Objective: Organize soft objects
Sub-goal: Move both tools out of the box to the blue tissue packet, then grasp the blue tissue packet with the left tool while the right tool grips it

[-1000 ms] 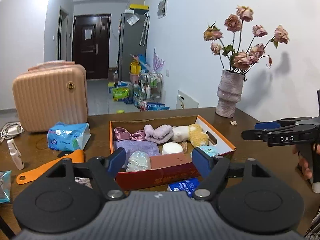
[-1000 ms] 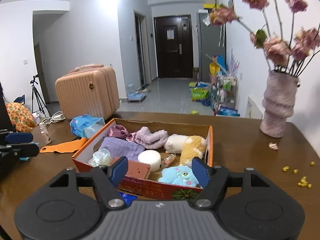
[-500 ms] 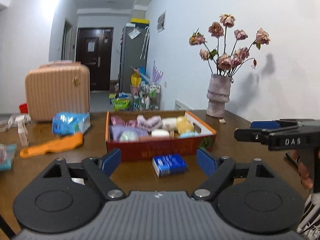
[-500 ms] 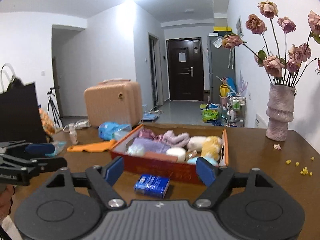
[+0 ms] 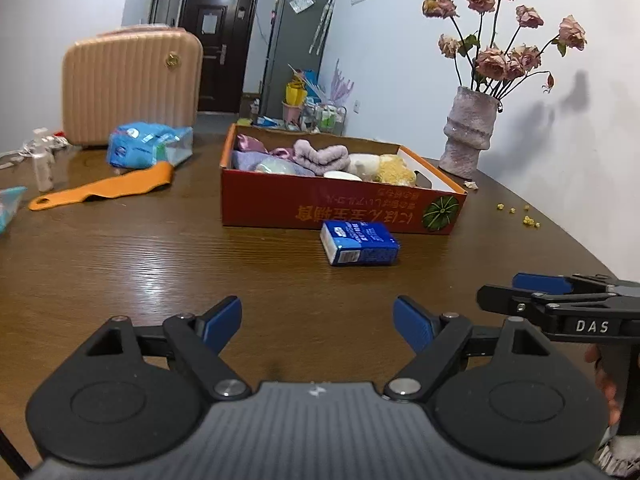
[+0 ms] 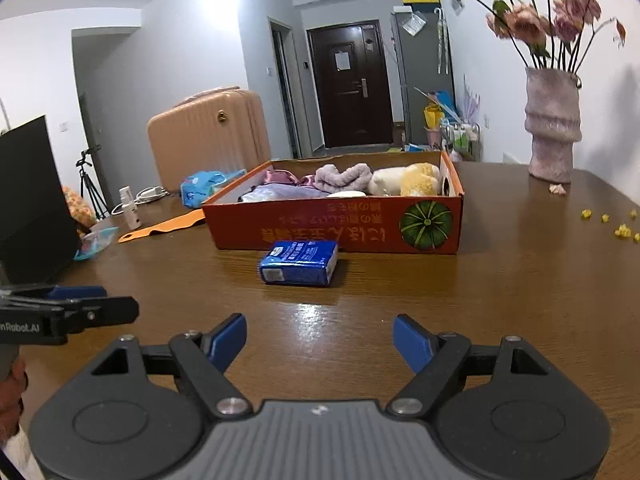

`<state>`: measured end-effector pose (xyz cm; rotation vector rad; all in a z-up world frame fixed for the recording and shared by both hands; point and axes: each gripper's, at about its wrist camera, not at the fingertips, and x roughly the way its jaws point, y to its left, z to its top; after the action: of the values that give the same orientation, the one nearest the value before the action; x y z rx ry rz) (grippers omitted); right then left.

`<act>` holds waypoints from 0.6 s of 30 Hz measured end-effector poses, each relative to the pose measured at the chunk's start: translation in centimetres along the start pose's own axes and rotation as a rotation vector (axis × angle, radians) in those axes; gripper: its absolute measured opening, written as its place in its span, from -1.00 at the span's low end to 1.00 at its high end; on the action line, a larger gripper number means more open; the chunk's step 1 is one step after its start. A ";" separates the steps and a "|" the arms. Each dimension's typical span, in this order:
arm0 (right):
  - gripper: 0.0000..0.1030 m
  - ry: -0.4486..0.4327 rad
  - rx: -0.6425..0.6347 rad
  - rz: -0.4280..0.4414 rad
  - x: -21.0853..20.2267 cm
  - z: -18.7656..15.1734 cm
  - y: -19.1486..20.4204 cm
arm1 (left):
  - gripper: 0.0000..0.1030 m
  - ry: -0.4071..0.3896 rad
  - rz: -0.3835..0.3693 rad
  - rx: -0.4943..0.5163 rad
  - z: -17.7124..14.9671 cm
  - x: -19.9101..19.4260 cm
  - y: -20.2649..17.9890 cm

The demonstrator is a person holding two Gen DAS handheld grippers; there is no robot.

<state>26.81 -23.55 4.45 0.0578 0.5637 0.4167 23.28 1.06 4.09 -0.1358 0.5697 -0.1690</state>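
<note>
both grippers have dropped back from the box [image 5: 340,210] to table height.
i see left gripper [image 5: 317,322] and right gripper [image 6: 319,342] spread, empty; blue tissue pack [image 6: 299,262] lies outside, unsorted.

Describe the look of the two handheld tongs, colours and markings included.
Both match: the left tongs and right tongs have black angular linkage arms with silver pivot bolts, blue ribbed finger pads, round black discs and a grey ribbed body. Seen side-on, white lettering reads "DAS" on the right one; the left one's lettering is cropped.

glossy wood table [image 5: 160,256], cardboard box [image 5: 340,204]
</note>
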 end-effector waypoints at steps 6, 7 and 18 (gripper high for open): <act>0.48 0.003 0.007 0.004 3.8 1.4 -0.4 | 0.59 0.041 -0.055 -0.010 2.2 5.4 -0.3; 0.45 0.005 0.013 0.004 4.6 1.7 -0.6 | 0.55 0.042 -0.068 -0.012 2.7 6.2 -0.3; -0.02 0.068 0.094 0.069 13.4 5.2 -2.8 | -0.04 0.148 -0.147 -0.117 7.2 15.5 1.3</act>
<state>40.88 -20.42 1.62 0.1544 0.6495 0.4602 40.20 -0.11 1.72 -0.2809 0.7183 -0.2900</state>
